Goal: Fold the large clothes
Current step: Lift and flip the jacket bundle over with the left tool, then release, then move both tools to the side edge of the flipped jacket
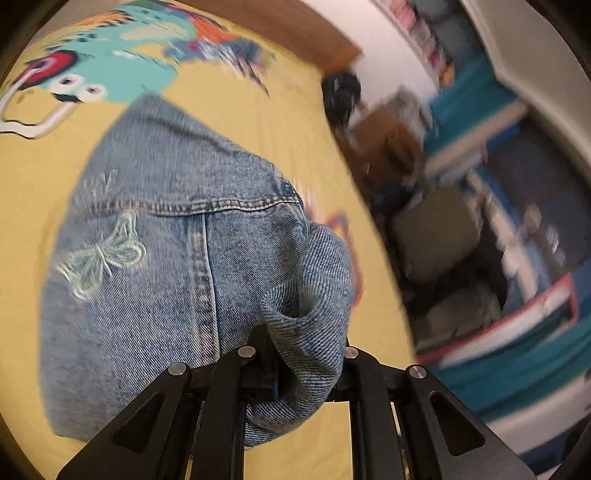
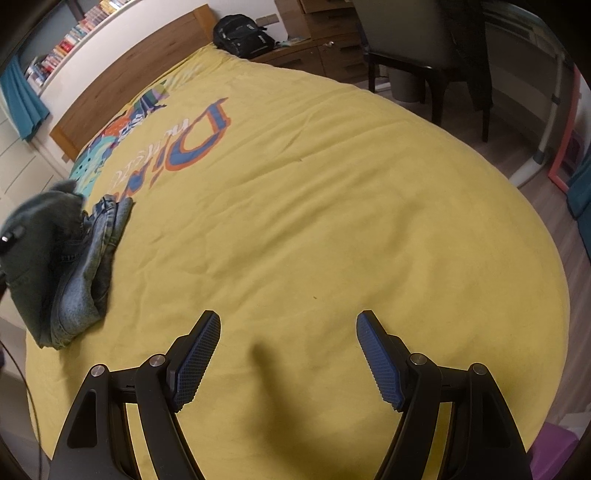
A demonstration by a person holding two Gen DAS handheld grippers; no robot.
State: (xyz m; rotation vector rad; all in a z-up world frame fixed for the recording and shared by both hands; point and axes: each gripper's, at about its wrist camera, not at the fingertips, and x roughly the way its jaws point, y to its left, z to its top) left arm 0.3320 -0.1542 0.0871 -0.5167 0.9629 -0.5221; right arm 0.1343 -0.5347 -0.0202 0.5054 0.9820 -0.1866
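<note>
A light blue denim garment (image 1: 177,266) with an embroidered butterfly lies on the yellow bedspread (image 1: 258,122) in the left wrist view. My left gripper (image 1: 306,350) is shut on a bunched fold of that denim, which wraps over the fingertips and hides the pads. In the right wrist view the same denim (image 2: 88,266) shows folded at the left edge of the bed, partly behind a dark green sleeve (image 2: 37,251). My right gripper (image 2: 288,354) stands open over bare yellow bedspread (image 2: 314,206), nothing between its blue pads (image 2: 195,362).
The bedspread carries a colourful print (image 2: 177,147) toward the wooden headboard (image 2: 129,74). A black backpack (image 2: 243,35) sits at the bed's far corner. A dark chair (image 2: 424,55) and wooden drawers (image 2: 317,44) stand past the bed. Bookshelves (image 2: 74,33) line the wall.
</note>
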